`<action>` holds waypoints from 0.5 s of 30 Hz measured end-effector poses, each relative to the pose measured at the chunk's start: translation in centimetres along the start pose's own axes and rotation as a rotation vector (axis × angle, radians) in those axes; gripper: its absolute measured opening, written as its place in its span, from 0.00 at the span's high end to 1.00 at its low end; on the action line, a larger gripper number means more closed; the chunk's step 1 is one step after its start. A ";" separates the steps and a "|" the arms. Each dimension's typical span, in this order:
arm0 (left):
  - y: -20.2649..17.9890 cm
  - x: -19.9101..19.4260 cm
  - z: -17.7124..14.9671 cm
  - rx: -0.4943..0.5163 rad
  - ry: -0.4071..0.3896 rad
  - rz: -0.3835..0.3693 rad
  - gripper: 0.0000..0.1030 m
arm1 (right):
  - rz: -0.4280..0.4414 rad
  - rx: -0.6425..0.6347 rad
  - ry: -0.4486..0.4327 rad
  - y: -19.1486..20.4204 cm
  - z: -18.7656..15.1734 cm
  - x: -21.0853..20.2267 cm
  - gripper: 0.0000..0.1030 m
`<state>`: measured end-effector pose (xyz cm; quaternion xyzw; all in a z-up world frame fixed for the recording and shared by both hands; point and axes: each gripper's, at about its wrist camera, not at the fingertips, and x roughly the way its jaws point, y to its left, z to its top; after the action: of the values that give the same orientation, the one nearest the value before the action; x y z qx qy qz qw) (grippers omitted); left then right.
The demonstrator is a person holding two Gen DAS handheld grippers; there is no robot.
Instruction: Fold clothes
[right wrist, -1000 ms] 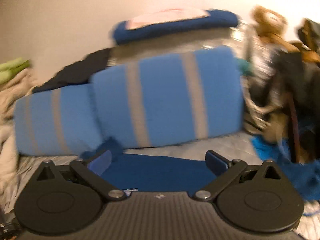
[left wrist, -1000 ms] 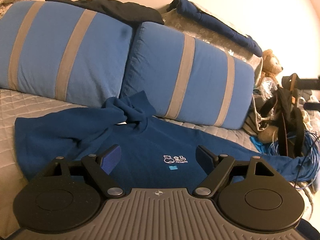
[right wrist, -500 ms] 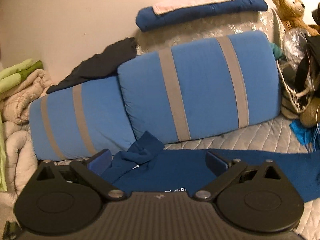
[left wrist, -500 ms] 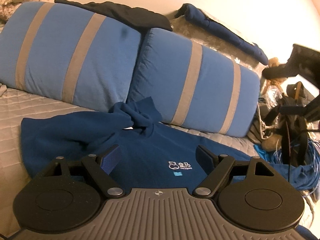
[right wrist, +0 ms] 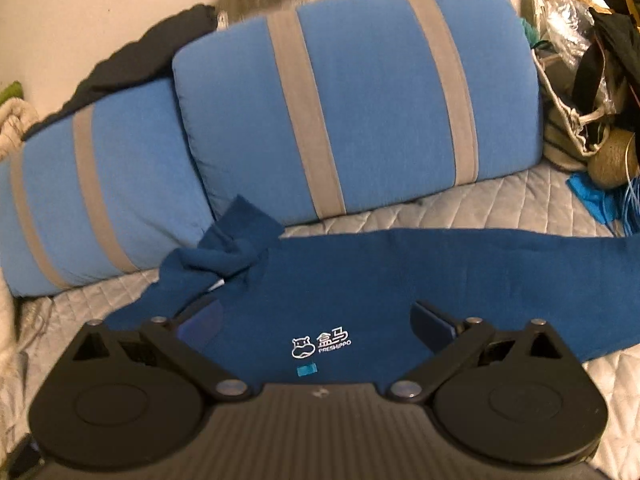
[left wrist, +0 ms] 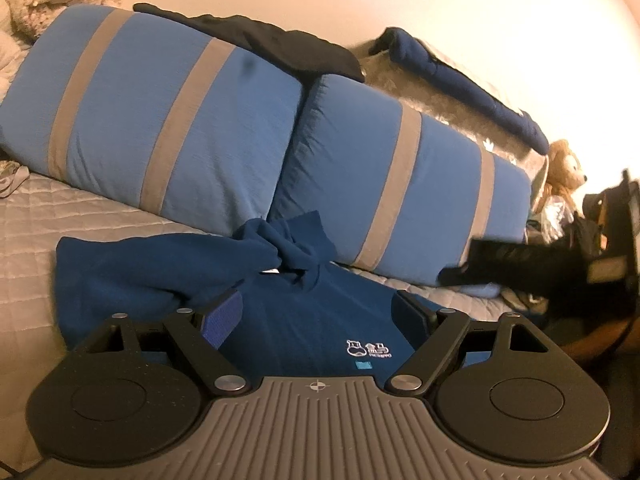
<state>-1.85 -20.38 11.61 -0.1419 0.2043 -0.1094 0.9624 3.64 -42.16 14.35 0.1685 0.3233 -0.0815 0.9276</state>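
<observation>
white "FRESHIPPO" logo with hippo on blue sweatshirt, chest print

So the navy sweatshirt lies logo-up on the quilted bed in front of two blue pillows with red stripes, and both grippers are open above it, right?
Not quite: the stripes are grey, not red. The right wrist view shows it on the pillows, and the left wrist view agrees. The rest holds: the sweatshirt lies logo-up on the bed, and the left gripper and right gripper are both open above it.

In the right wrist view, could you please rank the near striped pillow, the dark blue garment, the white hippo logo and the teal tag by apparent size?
1. near striped pillow and dark blue garment: too alike to rank
2. white hippo logo
3. teal tag
</observation>
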 end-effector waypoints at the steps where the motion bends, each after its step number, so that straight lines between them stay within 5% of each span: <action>1: 0.1 -0.1 0.1 -0.007 -0.003 0.000 0.20 | -0.003 -0.003 -0.003 0.2 -0.4 0.5 0.00; 4: 0.4 -0.3 0.6 -0.012 -0.018 0.018 0.20 | 0.011 -0.023 -0.042 0.7 -1.5 1.8 0.00; 8: 0.9 -1.5 2.5 -0.018 -0.040 0.071 0.20 | 0.012 -0.130 -0.202 0.8 -4.5 2.6 0.00; 11: 1.0 -2.5 4.9 0.012 -0.044 0.086 0.20 | 0.036 -0.118 -0.125 0.8 -5.0 3.6 0.01; 15: 0.6 -3.2 7.7 0.125 -0.043 0.084 0.20 | 0.089 -0.181 -0.168 1.7 -4.8 2.8 0.00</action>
<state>-1.38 -17.20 19.39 -0.0751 0.1822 -0.0784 0.9772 3.51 -38.94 9.45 0.0911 0.2426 -0.0246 0.9655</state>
